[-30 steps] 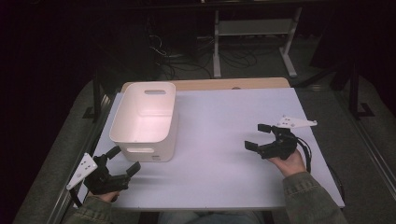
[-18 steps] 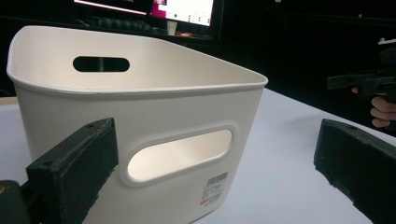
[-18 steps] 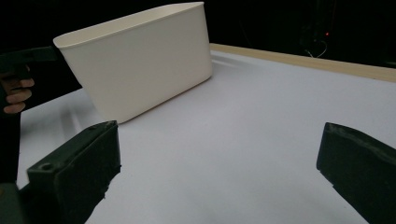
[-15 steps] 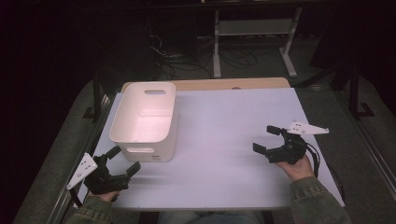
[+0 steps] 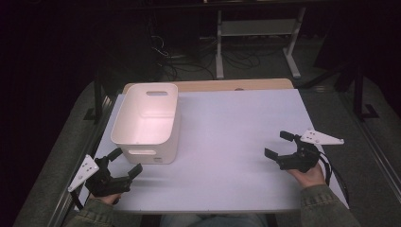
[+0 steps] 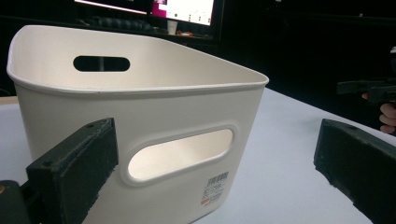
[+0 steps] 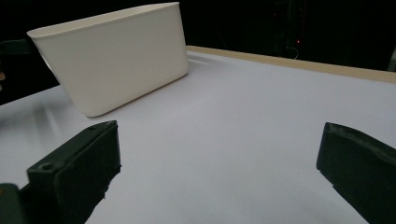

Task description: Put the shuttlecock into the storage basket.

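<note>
A big white table (image 5: 227, 142) sits in a dark room. A thin strip of wood (image 5: 227, 85) runs along its far edge. A white tub (image 5: 146, 120) stands on the left part of the table, with a hole for a handle in each end. A small sticker (image 6: 215, 185) with black lines is on the near end, low down. Behind the table are a grey metal stand (image 5: 257, 33) and some tangled wires (image 5: 189, 59) on the floor. Far back, a lit screen (image 6: 189, 10) glows.

The white bin (image 5: 147, 122) is taking up the left part of the surface (image 5: 236, 123), sitting just ahead of the left gripper (image 5: 124, 164); everything right of it is lying open.
</note>
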`<act>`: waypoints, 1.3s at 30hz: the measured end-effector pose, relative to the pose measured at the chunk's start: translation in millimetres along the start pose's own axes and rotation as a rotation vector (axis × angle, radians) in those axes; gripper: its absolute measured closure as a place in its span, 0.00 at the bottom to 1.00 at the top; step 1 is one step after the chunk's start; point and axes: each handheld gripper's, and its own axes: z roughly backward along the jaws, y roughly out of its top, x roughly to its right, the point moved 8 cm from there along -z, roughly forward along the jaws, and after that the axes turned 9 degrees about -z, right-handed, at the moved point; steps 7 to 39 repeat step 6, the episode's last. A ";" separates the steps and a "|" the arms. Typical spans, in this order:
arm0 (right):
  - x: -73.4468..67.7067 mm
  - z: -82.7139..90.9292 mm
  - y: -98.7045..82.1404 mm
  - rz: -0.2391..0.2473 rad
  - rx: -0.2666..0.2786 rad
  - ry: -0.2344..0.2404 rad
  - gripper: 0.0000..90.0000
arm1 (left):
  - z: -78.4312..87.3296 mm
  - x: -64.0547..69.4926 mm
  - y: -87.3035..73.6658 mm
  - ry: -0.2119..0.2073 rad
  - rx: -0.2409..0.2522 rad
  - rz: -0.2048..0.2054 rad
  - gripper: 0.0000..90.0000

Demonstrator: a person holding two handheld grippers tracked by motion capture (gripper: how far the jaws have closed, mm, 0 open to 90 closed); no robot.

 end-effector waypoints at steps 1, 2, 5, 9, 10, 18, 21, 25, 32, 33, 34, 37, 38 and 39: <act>0.8 0.5 -1.5 -0.003 -0.003 -0.004 0.00 | 0.2 -0.3 -0.2 0.000 -0.003 -0.004 0.00; 1.5 1.3 -2.9 -0.001 -0.002 -0.006 0.00 | 0.1 -0.3 -0.2 0.000 -0.002 -0.003 0.00; 1.0 2.0 -2.9 -0.001 0.002 -0.006 0.00 | 0.0 -0.4 -0.1 -0.002 -0.002 -0.004 0.00; 0.6 2.1 -2.5 0.004 0.006 -0.007 0.00 | 0.0 -0.3 -0.1 -0.003 -0.002 -0.004 0.00; 0.6 2.1 -2.5 0.004 0.006 -0.007 0.00 | 0.0 -0.3 -0.1 -0.003 -0.002 -0.004 0.00; 0.6 2.1 -2.5 0.004 0.006 -0.007 0.00 | 0.0 -0.3 -0.1 -0.003 -0.002 -0.004 0.00; 0.6 2.1 -2.5 0.004 0.006 -0.007 0.00 | 0.0 -0.3 -0.1 -0.003 -0.002 -0.004 0.00; 0.6 2.1 -2.5 0.004 0.006 -0.007 0.00 | 0.0 -0.3 -0.1 -0.003 -0.002 -0.004 0.00; 0.6 2.1 -2.5 0.004 0.006 -0.007 0.00 | 0.0 -0.3 -0.1 -0.003 -0.002 -0.004 0.00; 0.6 2.1 -2.5 0.004 0.006 -0.007 0.00 | 0.0 -0.3 -0.1 -0.003 -0.002 -0.004 0.00; 0.6 2.1 -2.5 0.004 0.006 -0.007 0.00 | 0.0 -0.3 -0.1 -0.003 -0.002 -0.004 0.00; 0.6 2.1 -2.5 0.004 0.006 -0.007 0.00 | 0.0 -0.3 -0.1 -0.003 -0.002 -0.004 0.00; 0.6 2.1 -2.5 0.004 0.006 -0.007 0.00 | 0.0 -0.3 -0.1 -0.003 -0.002 -0.004 0.00; 0.6 2.1 -2.5 0.004 0.006 -0.007 0.00 | 0.0 -0.3 -0.1 -0.003 -0.002 -0.004 0.00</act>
